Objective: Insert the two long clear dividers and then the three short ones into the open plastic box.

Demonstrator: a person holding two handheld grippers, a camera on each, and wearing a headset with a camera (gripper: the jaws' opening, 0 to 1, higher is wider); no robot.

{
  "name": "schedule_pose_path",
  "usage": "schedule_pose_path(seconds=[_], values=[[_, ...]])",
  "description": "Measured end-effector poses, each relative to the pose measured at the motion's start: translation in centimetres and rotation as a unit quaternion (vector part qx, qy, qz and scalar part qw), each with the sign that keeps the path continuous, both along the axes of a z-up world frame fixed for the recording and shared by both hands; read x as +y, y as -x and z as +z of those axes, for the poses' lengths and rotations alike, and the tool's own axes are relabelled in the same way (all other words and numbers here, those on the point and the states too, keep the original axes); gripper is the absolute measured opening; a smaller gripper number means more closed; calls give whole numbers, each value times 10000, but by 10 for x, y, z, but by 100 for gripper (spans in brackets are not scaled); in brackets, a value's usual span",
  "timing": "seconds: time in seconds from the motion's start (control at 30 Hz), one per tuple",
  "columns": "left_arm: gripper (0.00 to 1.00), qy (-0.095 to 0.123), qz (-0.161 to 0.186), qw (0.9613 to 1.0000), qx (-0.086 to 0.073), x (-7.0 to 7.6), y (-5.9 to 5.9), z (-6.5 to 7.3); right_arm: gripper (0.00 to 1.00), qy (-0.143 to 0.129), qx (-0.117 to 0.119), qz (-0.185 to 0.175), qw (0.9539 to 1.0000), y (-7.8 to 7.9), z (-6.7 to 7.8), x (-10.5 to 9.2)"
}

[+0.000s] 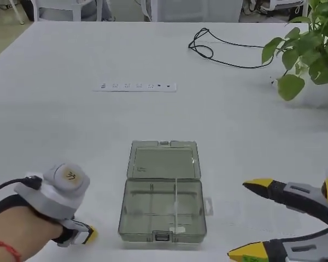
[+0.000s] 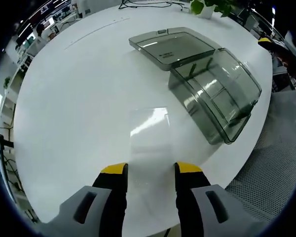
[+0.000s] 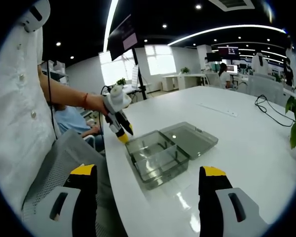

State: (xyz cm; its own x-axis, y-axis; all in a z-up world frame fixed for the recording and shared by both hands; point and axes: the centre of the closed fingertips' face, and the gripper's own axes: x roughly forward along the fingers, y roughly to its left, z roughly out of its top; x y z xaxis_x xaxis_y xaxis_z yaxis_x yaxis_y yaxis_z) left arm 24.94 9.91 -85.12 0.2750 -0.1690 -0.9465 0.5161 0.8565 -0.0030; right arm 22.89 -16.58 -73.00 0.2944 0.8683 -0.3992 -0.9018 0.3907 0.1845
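lying between the parted jaws of the left gripper (image 2: pixel 150 170), the clear divider (image 2: pixel 148 133) is judged light, slick, best pinched edgewise; the right gripper (image 3: pixel 150 173) is held wide.

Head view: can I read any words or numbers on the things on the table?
Gold mark on the round white cap of the left hand-held gripper: too blurred to read.
Faint mark on the open lid of the smoky clear plastic box: too small to read.
Small marks on the flat white power strip: too small to read.
So nothing is readable.
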Motion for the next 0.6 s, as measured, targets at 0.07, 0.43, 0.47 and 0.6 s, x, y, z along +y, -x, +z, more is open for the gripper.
schedule_pose_path(seconds=[0.07, 0.43, 0.47, 0.6], values=[[33, -28, -1, 10000, 45, 0, 1, 0, 85, 19, -13, 11, 10000, 0, 0, 0], [32, 28, -25, 9996, 269, 0, 2, 0, 84, 89, -26, 7, 10000, 1, -1, -3], [31, 25, -63, 9995, 296, -1, 3, 0, 84, 101, -31, 11, 9999, 1, -1, -3], [31, 23, -92, 9994, 339, -1, 3, 0, 83, 97, -60, -13, 9999, 1, 0, -3]])
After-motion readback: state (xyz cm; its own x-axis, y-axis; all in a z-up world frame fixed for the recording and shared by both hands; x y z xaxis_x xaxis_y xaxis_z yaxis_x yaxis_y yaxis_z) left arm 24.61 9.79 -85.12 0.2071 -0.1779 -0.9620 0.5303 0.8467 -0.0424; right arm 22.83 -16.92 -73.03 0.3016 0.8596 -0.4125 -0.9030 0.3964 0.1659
